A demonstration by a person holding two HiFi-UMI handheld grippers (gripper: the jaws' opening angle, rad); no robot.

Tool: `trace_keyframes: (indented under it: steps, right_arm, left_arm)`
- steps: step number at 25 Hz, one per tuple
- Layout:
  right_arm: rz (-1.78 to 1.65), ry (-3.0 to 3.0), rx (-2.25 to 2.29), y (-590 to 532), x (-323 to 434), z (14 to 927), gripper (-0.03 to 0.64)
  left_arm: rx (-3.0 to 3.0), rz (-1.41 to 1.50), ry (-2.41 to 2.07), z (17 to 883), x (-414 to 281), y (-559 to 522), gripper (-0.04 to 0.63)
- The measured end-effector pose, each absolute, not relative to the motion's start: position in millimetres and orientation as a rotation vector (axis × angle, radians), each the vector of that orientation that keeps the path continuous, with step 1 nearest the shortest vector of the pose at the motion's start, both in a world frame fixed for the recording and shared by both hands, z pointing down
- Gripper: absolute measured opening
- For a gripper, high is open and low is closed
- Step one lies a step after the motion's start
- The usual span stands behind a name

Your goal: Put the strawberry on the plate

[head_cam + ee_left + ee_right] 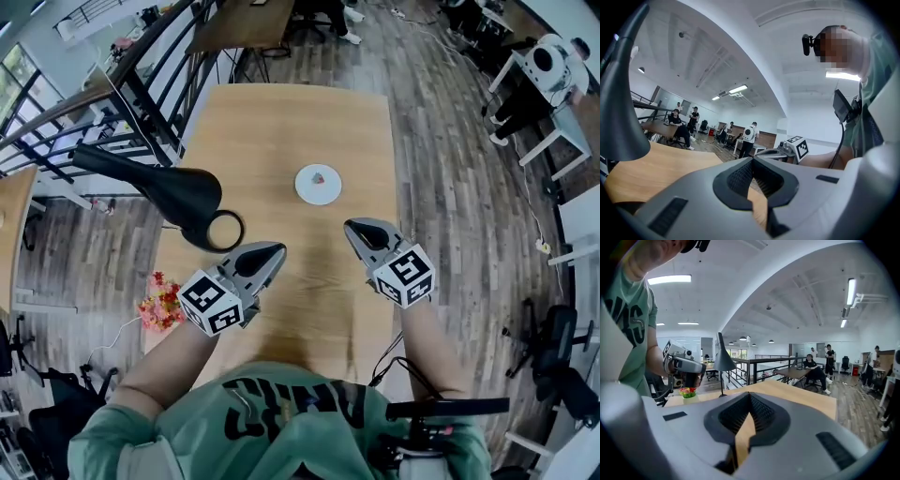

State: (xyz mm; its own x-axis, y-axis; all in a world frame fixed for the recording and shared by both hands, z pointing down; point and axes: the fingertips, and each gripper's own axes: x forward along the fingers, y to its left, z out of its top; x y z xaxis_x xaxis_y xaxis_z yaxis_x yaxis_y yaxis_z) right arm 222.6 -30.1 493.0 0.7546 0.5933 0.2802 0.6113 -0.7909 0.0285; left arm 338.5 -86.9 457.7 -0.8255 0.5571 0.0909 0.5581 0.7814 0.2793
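Strawberry [318,176] sits on plate [305,188], mid worktop [281,122], far from both tools. Task looks done.

Left hand-held gripper [277,249]: jaws together, nothing between. Right hand-held gripper [351,226]: jaws together, empty too. Both hover at near edge, well apart from plate.

Step in hand, as judged: retreat and finish. To do well: hold both clear of plate, no bump to worktop. Mind black lamp [178,192] at left and flower pot [161,302] near left edge.
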Motion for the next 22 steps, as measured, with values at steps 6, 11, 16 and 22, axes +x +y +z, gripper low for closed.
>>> trace_keyframes:
  steps: [6,11,16,22]
  right_arm:
    - [-0.384,-0.855,-2.883,-80.3,216.0,483.2,0.008]
    - [-0.352,-0.768,-2.832,-115.4,194.8,491.3,0.008]
    - [-0.270,-0.777,-2.751,-146.2,191.2,492.3,0.008]
    - [-0.267,-0.835,-2.713,-193.5,234.7,477.2,0.007]
  left_arm:
    - [-1.015,-0.457,-2.937,432.4,340.9,-135.1,0.005]
    - [-1.060,-0.440,-2.919,422.1,341.5,-170.3,0.005]
    - [-1.018,-0.434,-2.919,415.7,355.8,-198.6,0.005]
    - [-0.930,-0.385,-2.987,398.9,405.7,-245.6,0.005]
